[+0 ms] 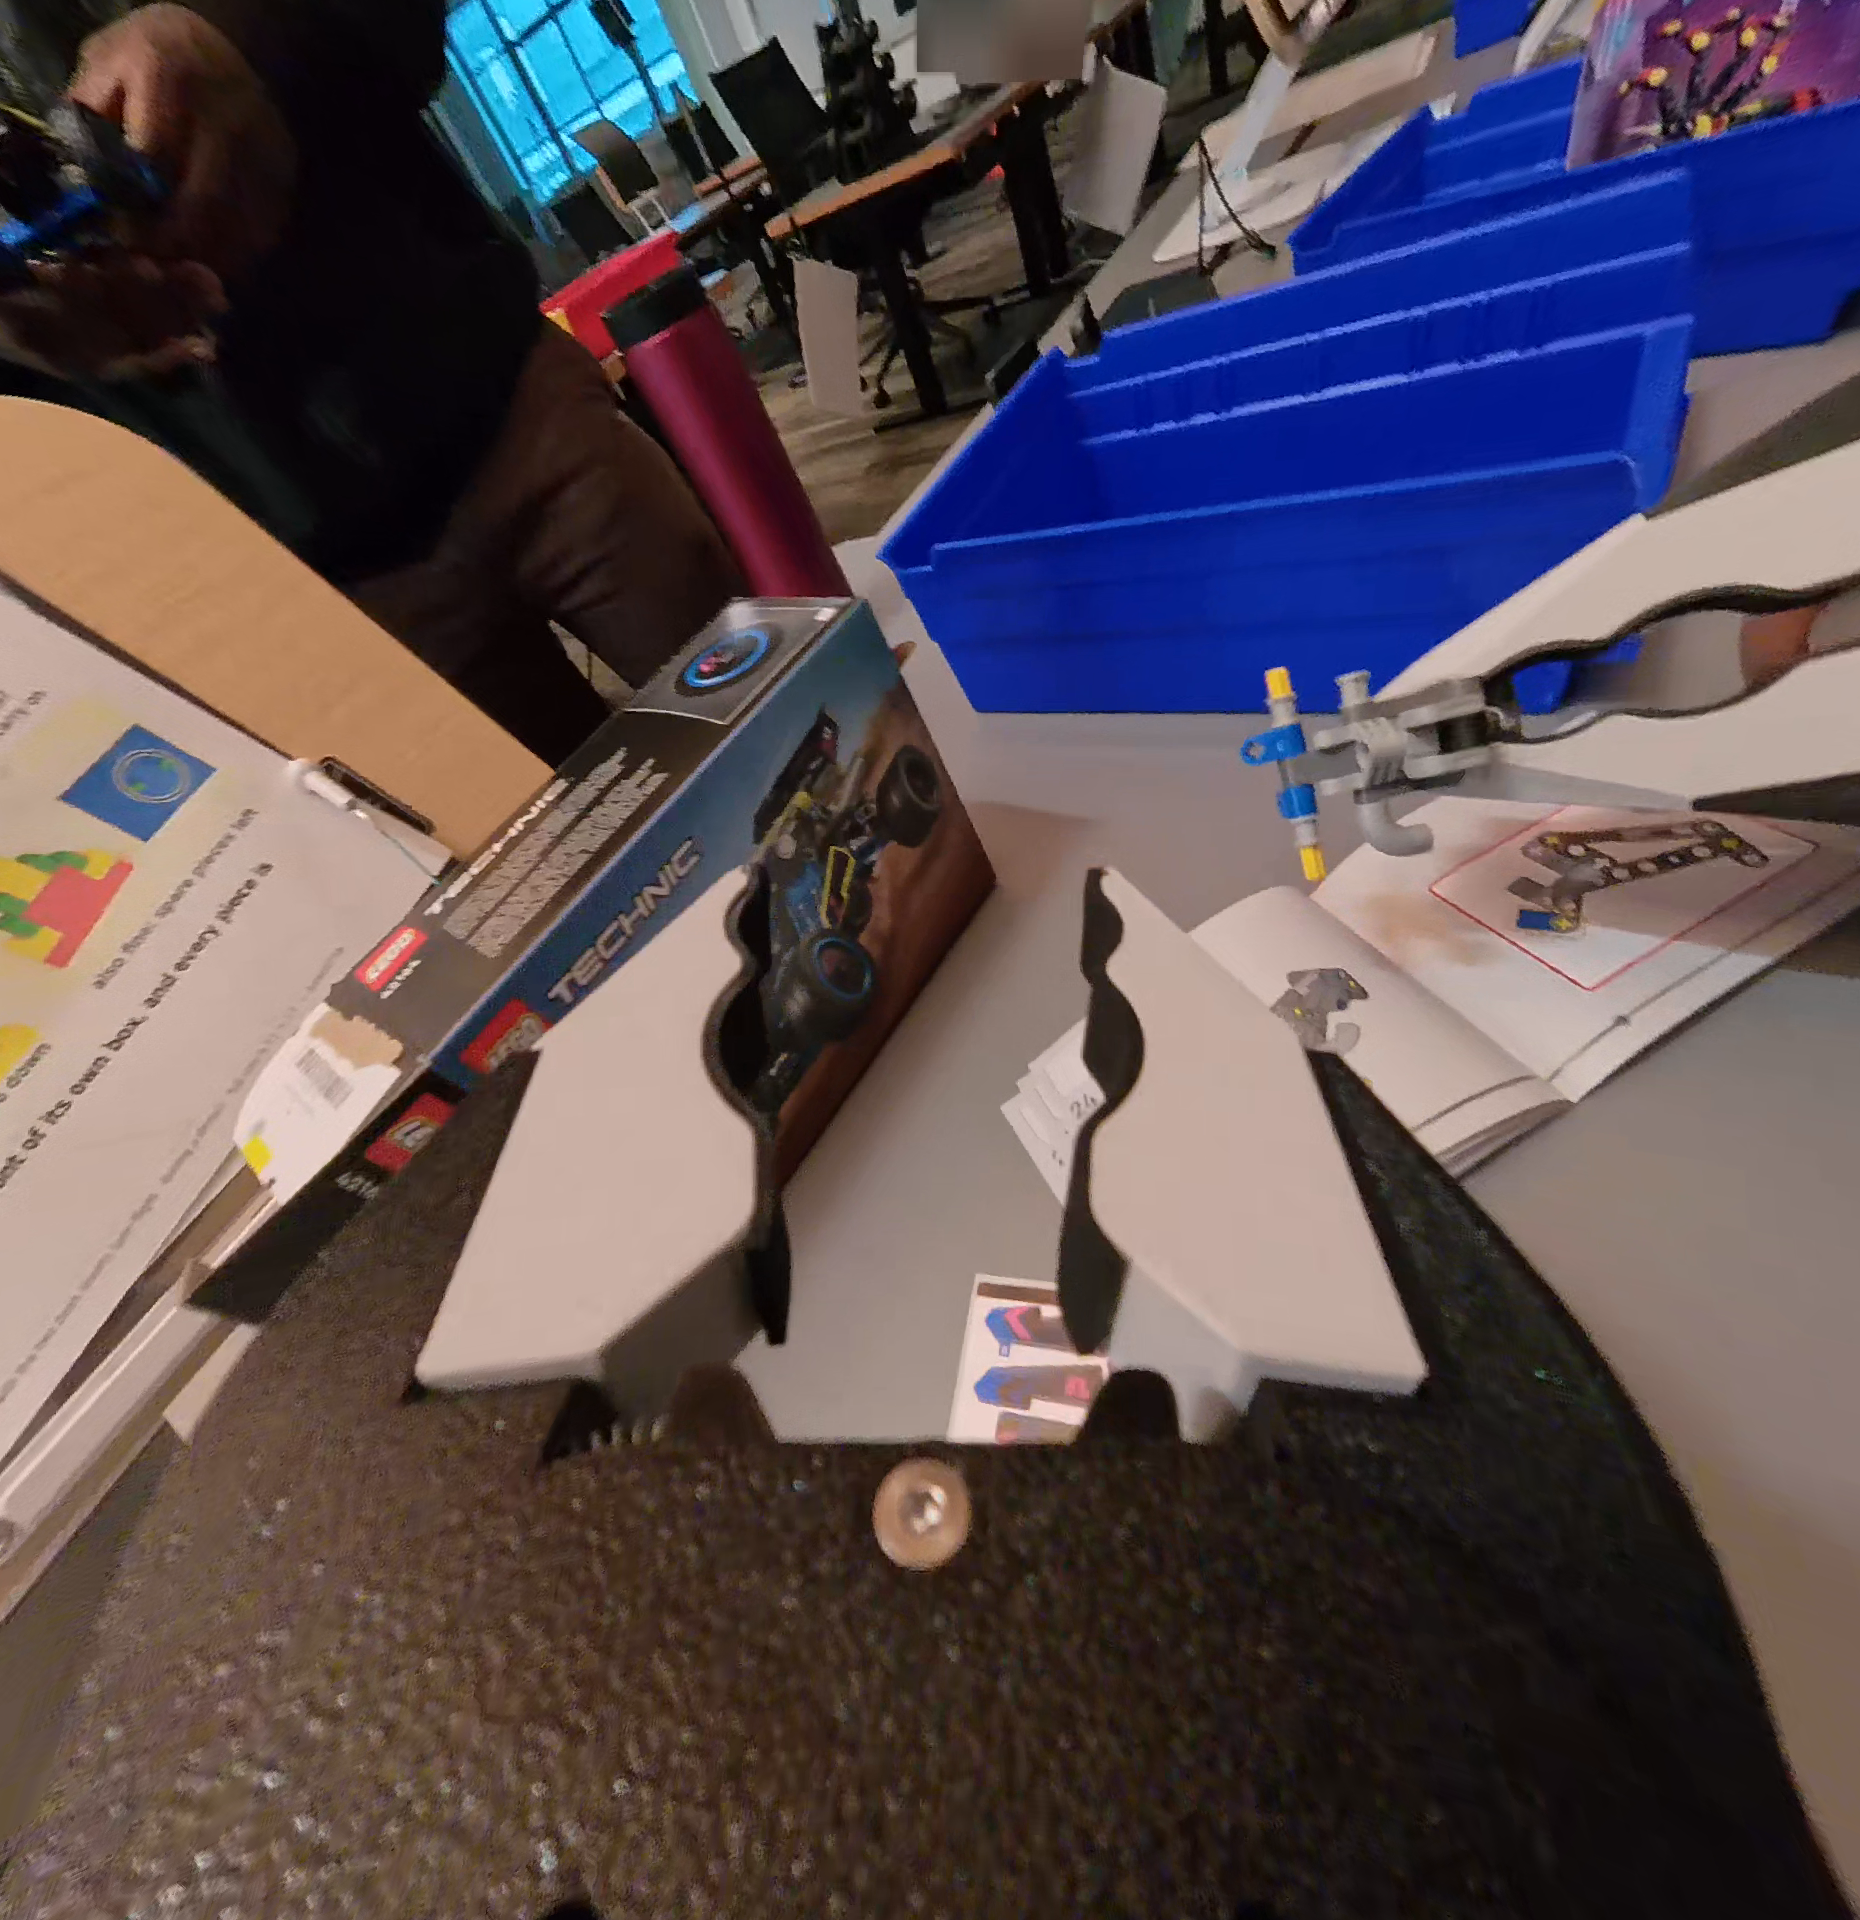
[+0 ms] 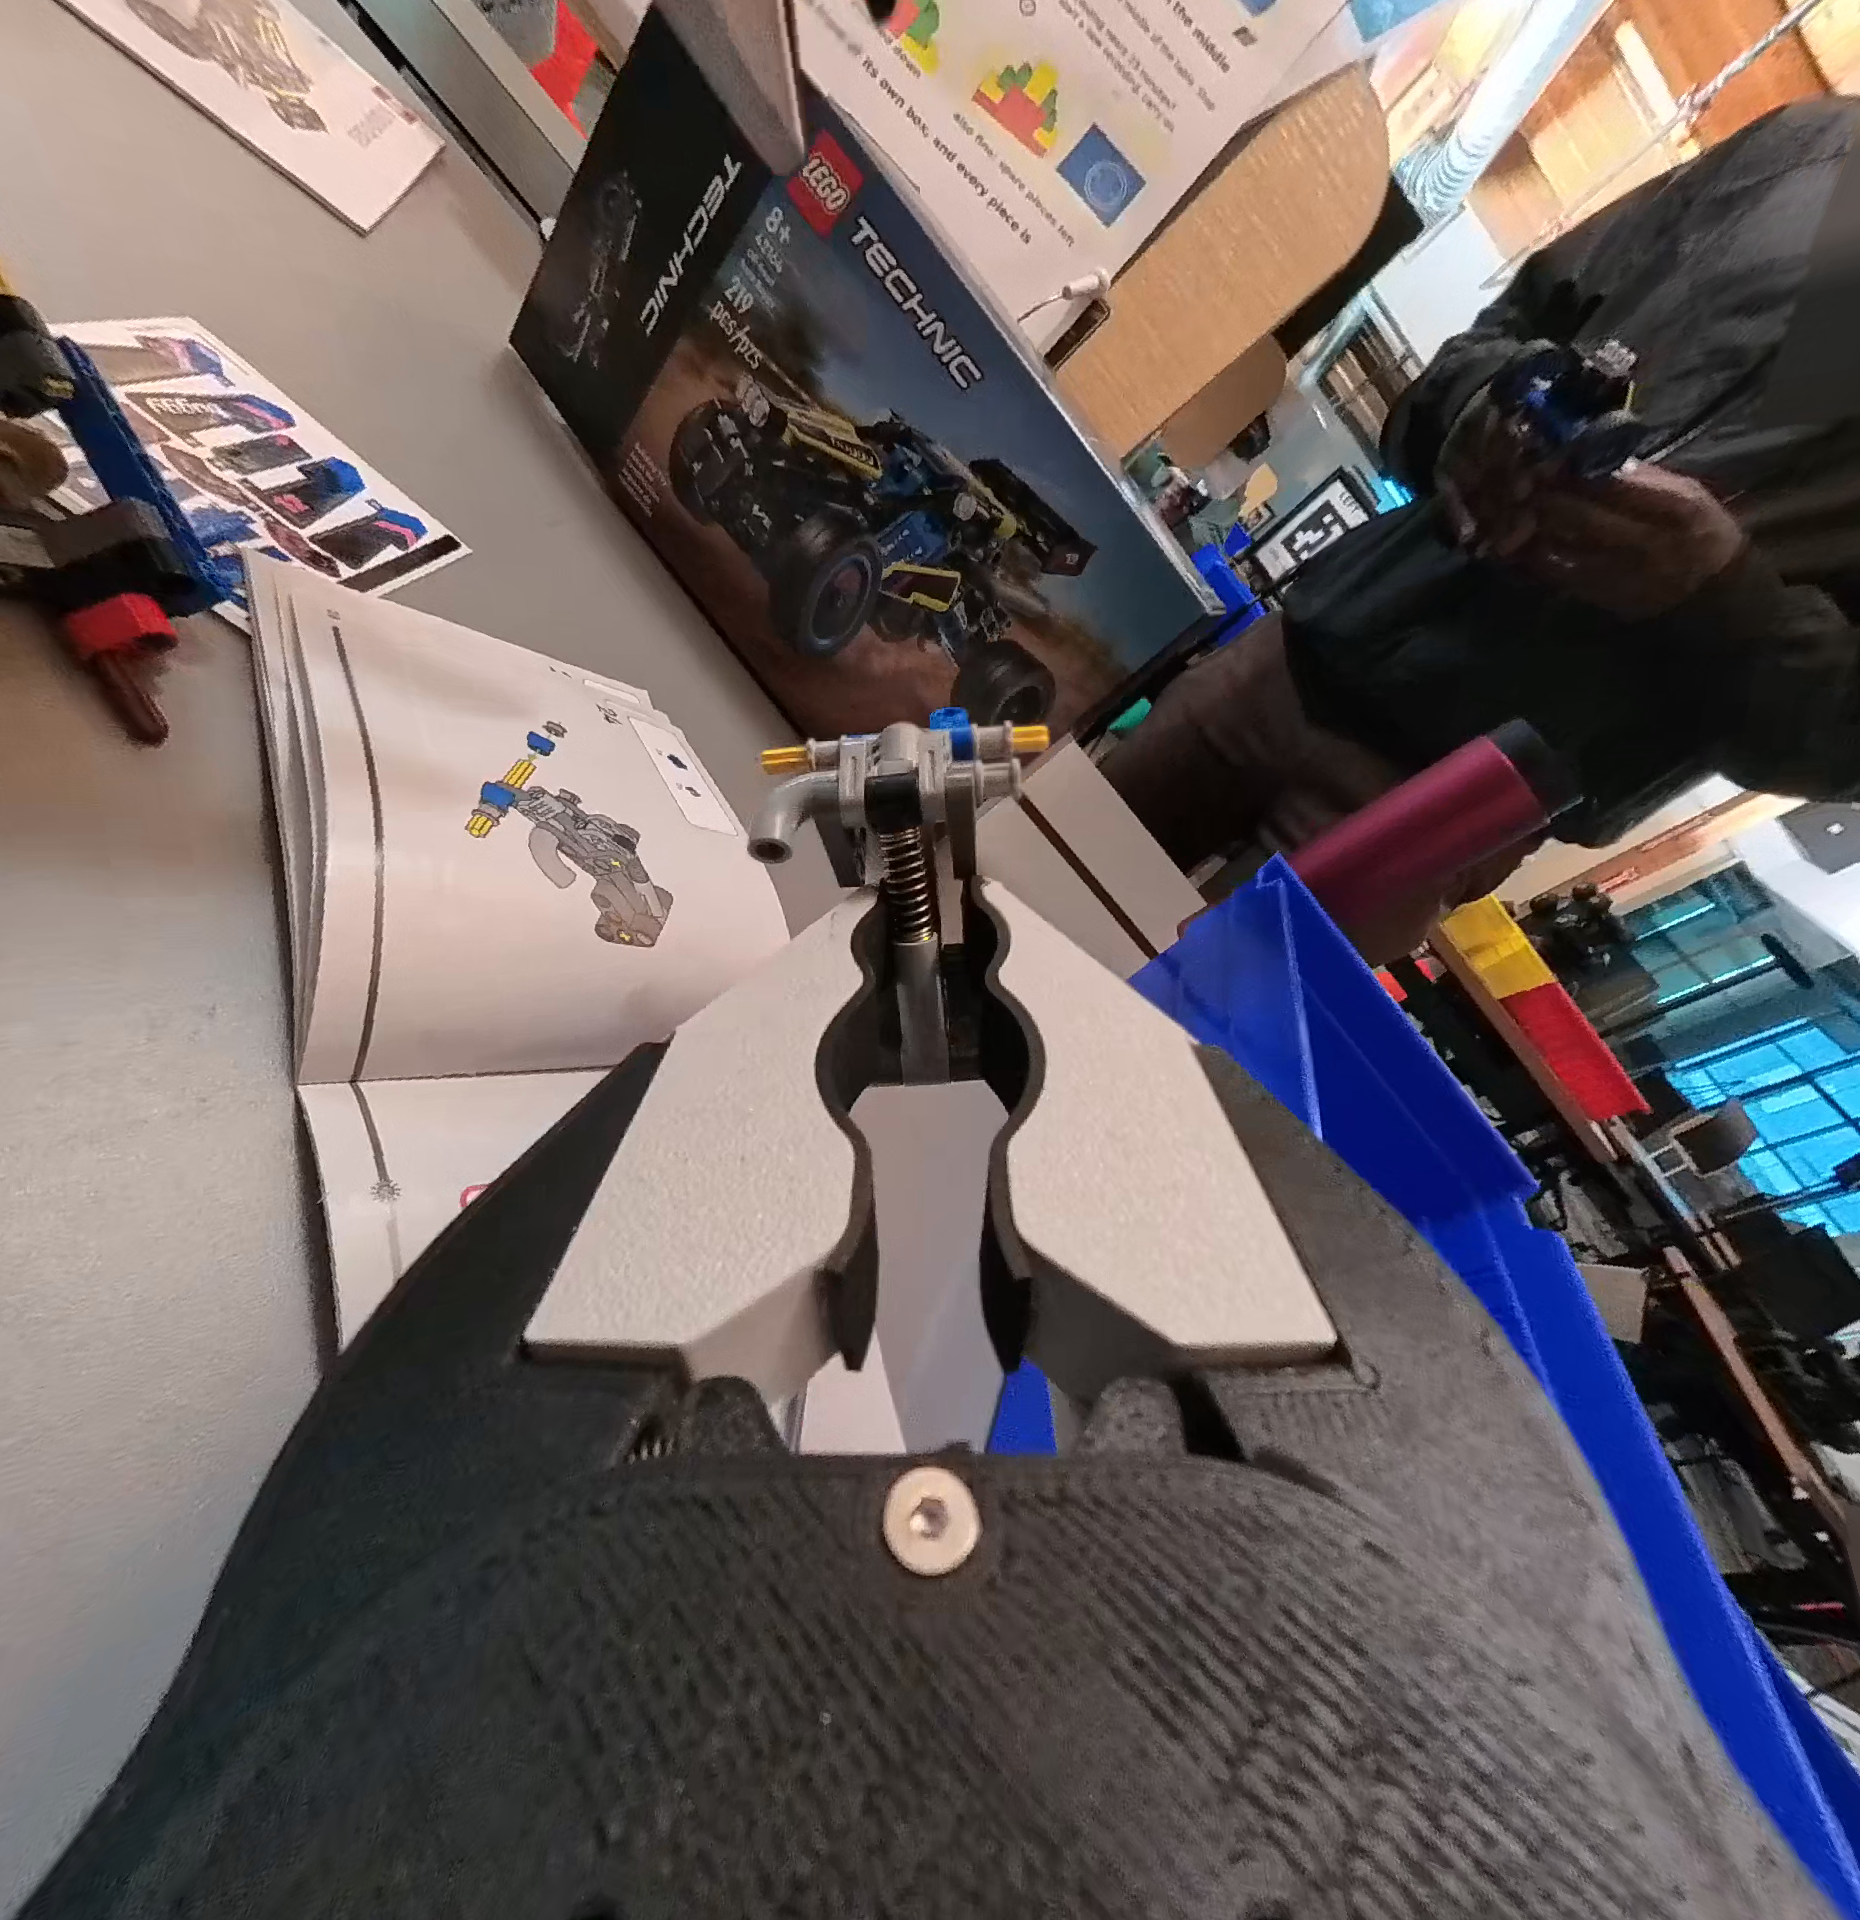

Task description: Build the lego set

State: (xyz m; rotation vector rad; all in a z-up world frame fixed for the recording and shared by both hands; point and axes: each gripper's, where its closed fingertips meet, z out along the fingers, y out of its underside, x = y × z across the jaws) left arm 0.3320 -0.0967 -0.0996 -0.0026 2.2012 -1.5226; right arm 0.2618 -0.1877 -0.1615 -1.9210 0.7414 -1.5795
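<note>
Lego sub-assembly [image 2: 898,774]: small grey piece with a coiled spring shaft, a grey elbow pipe, blue connectors and yellow-tipped axles; held in the air above the open instruction booklet [image 2: 510,831], clamped by its spring shaft between the closed fingers of the right gripper [image 2: 931,914]. Left gripper [image 1: 921,914]: jaws spread wide with nothing between them, hovering low over the grey table [image 1: 1684,1195], just in front of the set's box [image 1: 697,883], which stands tilted. Sticker sheet [image 1: 1025,1361]: flat on the table beneath the left gripper. Blue bins [image 1: 1300,499]: a row beyond the booklet. Maroon bottle [image 1: 718,436]: upright behind the box. Printed poster [image 1: 105,935]: propped left of the box. Person [image 2: 1591,520]: seated beyond the table, holding a blue and black model.
</note>
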